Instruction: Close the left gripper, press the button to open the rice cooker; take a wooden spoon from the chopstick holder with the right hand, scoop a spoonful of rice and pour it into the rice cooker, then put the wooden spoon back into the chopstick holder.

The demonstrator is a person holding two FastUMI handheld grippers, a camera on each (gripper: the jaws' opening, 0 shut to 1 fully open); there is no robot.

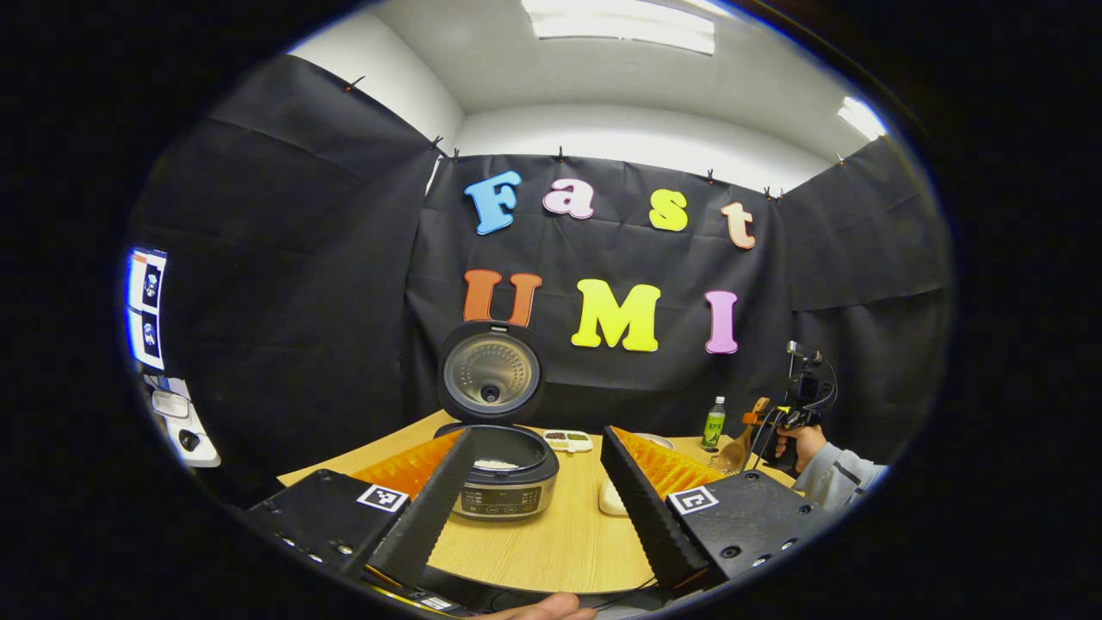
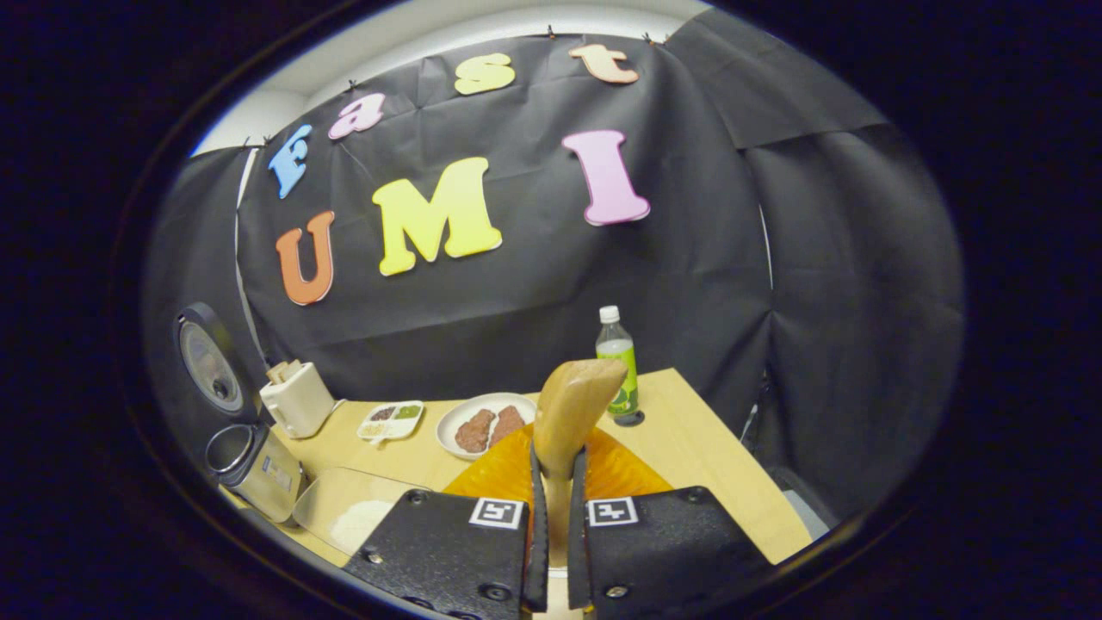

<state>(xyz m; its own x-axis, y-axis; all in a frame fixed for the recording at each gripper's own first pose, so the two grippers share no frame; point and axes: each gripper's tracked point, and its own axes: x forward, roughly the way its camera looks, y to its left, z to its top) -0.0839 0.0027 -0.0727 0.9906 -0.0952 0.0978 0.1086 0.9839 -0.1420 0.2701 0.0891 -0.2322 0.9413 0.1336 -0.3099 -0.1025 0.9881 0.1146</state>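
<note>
The rice cooker (image 1: 506, 482) stands on the wooden table with its lid (image 1: 491, 375) raised upright and something white inside the pot. My left gripper (image 1: 537, 432) is open, its fingers framing the cooker from in front and holding nothing. My right gripper (image 2: 557, 456) is shut on the handle of the wooden spoon (image 2: 572, 400), whose bowl points up and away. I cannot tell whether there is rice in it. The cream chopstick holder (image 2: 297, 396) sits at the back left beside the open cooker (image 2: 250, 461). A clear rice container (image 2: 353, 517) lies low left of my right gripper.
A plate with brown food (image 2: 482, 422), a small divided dish (image 2: 392, 419) and a green bottle (image 2: 618, 362) stand toward the back of the table (image 2: 697, 448). In the left gripper view, a hand in a grey sleeve (image 1: 814, 456) holds the other gripper at the far right.
</note>
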